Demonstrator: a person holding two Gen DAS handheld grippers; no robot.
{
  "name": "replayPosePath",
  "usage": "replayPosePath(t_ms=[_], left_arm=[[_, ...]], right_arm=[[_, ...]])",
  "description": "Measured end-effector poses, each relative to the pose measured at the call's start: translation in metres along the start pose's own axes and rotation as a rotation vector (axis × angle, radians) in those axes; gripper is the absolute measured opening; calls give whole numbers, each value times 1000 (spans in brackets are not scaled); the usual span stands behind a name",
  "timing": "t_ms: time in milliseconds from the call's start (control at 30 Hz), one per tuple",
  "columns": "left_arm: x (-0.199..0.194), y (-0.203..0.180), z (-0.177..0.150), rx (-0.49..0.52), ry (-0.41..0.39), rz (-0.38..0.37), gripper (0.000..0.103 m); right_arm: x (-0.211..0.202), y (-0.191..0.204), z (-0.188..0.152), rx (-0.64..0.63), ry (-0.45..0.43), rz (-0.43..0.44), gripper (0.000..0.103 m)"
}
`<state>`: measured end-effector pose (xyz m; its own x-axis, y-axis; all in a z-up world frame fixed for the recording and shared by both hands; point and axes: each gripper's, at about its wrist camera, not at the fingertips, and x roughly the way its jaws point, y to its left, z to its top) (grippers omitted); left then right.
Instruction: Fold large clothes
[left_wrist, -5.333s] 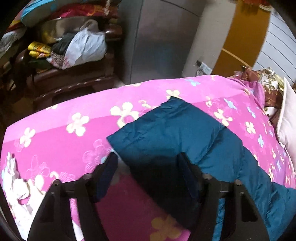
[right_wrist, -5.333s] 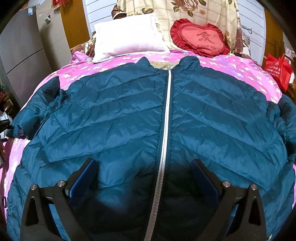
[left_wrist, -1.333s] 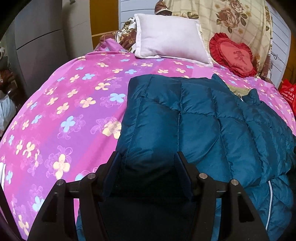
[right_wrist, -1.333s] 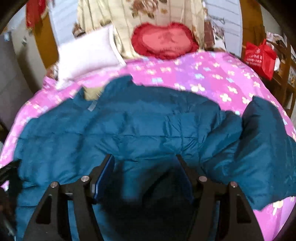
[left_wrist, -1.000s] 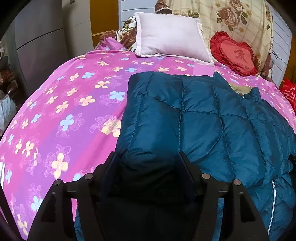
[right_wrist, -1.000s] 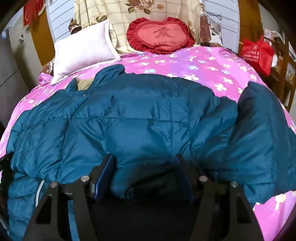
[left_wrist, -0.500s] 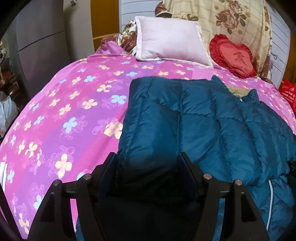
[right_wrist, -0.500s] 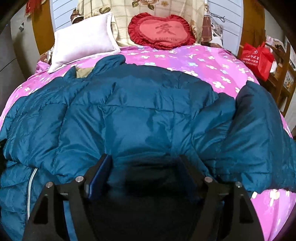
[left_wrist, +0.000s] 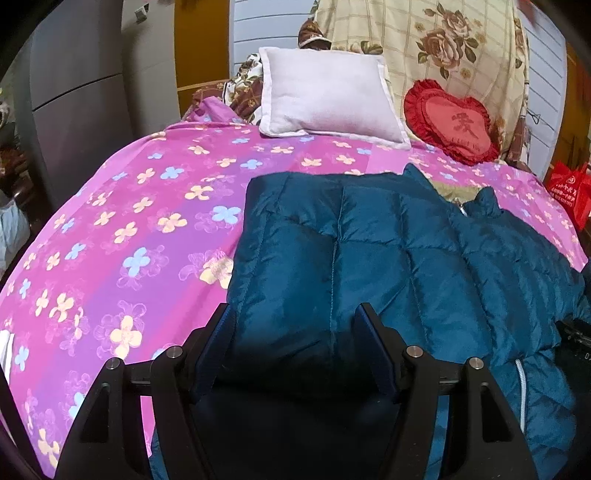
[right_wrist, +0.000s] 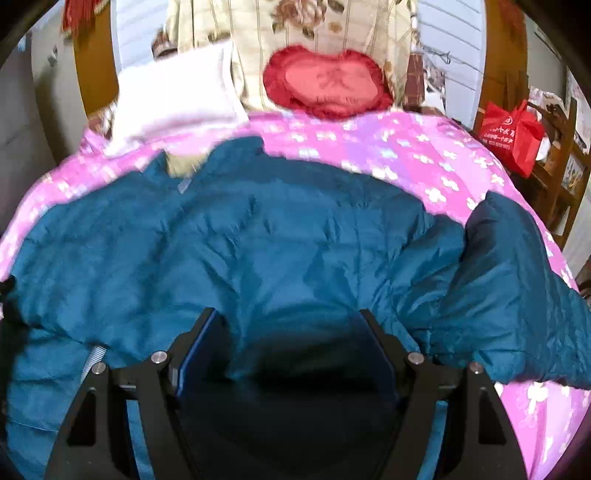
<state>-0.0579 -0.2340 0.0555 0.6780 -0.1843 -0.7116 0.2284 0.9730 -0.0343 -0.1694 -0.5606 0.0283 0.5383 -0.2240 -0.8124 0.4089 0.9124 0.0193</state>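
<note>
Lying across the pink flowered bedspread (left_wrist: 122, 236), below the white pillow (left_wrist: 328, 99), the teal puffer jacket (left_wrist: 369, 251) has its left side turned in over the body, leaving a straight padded edge on that side. Its right sleeve (right_wrist: 524, 280) sprawls out toward the edge of the bedspread, away from the pillow. A strip of the silver zipper (left_wrist: 520, 391) peeks out low down, at the end of the jacket farthest from the pillow.

The left gripper (left_wrist: 297, 328) sits with its jaws spread wide, the turned-in panel bulging up between them; nothing looks pinched. The right gripper (right_wrist: 291, 332) is likewise spread, with quilted fabric mounded between its fingers, though the view is blurred and I cannot say whether the pads touch the cloth.

By my reckoning the jacket is light for its bulk, soft and springy, and its shiny shell looks slippery. A fold will likely puff back open unless it is pressed flat. The best hold seems to be a firm seam or hem: the cuff of the outlying sleeve, or the stitched channels between the quilted panels, where the padding is thinnest and the jaws can bite through to both layers.

For writing, the red heart cushion (left_wrist: 452, 123) beside the pillow carries a single embroidered Chinese character with a small line under it that I cannot read. The red shopping bag (right_wrist: 511, 138), well off past the cushion, has a white round logo and white print, too small to make out. A pale tag at the jacket's collar (right_wrist: 183, 186) shows no legible text.
</note>
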Motion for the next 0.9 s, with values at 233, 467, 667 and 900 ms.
replayPosePath(t_ms=[233,467,667,900], left_arm=[[-9,3,-2,0,9,-1,49],[-49,-6,-12,16,-26,-10,49],[-91,-23,-23,37,-47,-46,49],[-125,-38,-40,30,-72,-92,49]], right_arm=[[-9,-12,-3,42,14,29,79],[-52,-15,-16,17,-23,28,80],[-83,-23,-29,25,-47,36,83],[-117,-35,-40,14,-78,29,90]])
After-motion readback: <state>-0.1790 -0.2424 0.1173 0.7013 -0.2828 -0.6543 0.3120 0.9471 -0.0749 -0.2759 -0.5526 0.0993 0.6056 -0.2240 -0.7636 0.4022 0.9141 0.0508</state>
